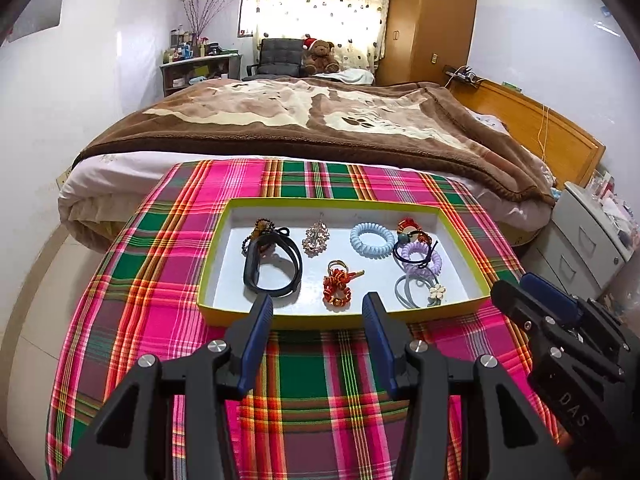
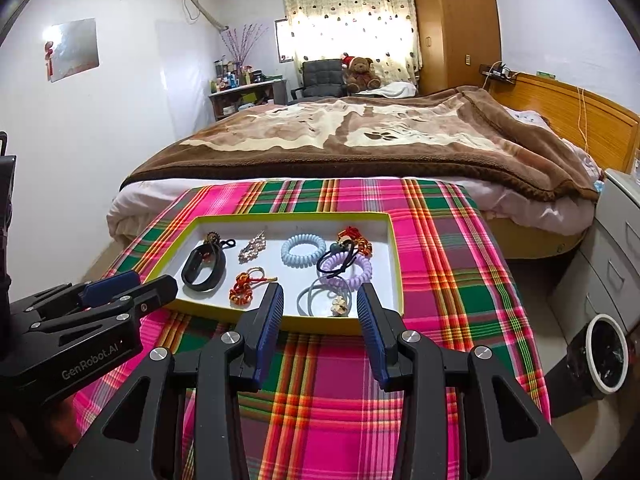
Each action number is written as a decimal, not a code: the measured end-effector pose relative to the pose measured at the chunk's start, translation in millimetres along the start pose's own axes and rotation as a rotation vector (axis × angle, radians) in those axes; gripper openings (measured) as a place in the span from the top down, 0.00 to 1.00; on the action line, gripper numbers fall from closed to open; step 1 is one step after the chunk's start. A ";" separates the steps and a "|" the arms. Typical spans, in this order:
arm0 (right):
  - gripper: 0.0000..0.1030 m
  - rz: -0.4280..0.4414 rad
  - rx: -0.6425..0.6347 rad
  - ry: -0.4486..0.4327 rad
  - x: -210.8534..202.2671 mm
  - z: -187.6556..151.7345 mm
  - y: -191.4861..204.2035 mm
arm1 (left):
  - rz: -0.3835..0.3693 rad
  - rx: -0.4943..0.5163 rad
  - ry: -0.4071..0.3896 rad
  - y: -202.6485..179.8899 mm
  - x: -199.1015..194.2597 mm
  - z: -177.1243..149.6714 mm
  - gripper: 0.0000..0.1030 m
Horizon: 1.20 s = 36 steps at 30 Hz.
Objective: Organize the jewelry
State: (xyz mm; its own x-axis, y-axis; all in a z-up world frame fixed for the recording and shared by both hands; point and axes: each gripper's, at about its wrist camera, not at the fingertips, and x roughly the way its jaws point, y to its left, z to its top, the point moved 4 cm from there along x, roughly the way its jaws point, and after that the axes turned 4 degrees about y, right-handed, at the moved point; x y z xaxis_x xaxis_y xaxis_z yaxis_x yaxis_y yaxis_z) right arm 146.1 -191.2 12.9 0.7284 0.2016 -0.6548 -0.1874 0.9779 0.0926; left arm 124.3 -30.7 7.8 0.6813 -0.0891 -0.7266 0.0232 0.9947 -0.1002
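The jewelry is all seen inside a shallow tray (image 1: 460, 236) with a yellow-green rim, in the middle of both wrist views. In the left wrist view a black band (image 1: 272, 268) lies at the left of the tray, with a small beaded piece (image 1: 262, 226) just behind it. A sparkling brooch (image 1: 317, 236) is placed to its right, then a pale blue coil tie (image 1: 372, 239). At the right side a purple coil tie (image 1: 422, 258), a dark elastic and a red ornament (image 1: 408, 226) are piled together and are touching. Near the front rim a red and gold knot (image 1: 337, 288) and a grey-blue elastic with a flower (image 1: 420, 292) are laid.

No piece is found on the plaid cloth (image 1: 160, 280) around the tray, so the collecting seems to be done. What may be left is judged to be the untangling of the pile at the right.

The left gripper (image 1: 318, 308) is held before the front rim with its fingers released and nothing between them. The right gripper (image 2: 320, 300) is also spread apart and empty, low in the right wrist view, over the front rim near the flower elastic. Each gripper is visible at the edge of the other's view.

Behind the cloth a bed with a brown blanket (image 1: 320, 120) is seen, and a teddy bear (image 1: 320, 56) in the upper middle.
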 end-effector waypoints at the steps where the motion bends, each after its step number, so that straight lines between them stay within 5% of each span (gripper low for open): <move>1: 0.62 0.000 0.001 0.000 -0.4 0.0 0.0 | 0.001 -0.002 -0.001 0.4 -0.2 0.1 0.53; 36: 0.62 0.002 0.002 0.007 0.7 -0.8 0.8 | 0.014 0.002 0.011 3.0 0.6 -0.9 0.53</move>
State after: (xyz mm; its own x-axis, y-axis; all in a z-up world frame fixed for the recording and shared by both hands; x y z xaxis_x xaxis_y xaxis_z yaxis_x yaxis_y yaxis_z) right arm 145.9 -190.4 11.9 0.7236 0.2033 -0.6596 -0.1878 0.9776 0.0952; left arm 124.1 -27.8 6.4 0.6735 -0.0761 -0.7352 0.0153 0.9959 -0.0892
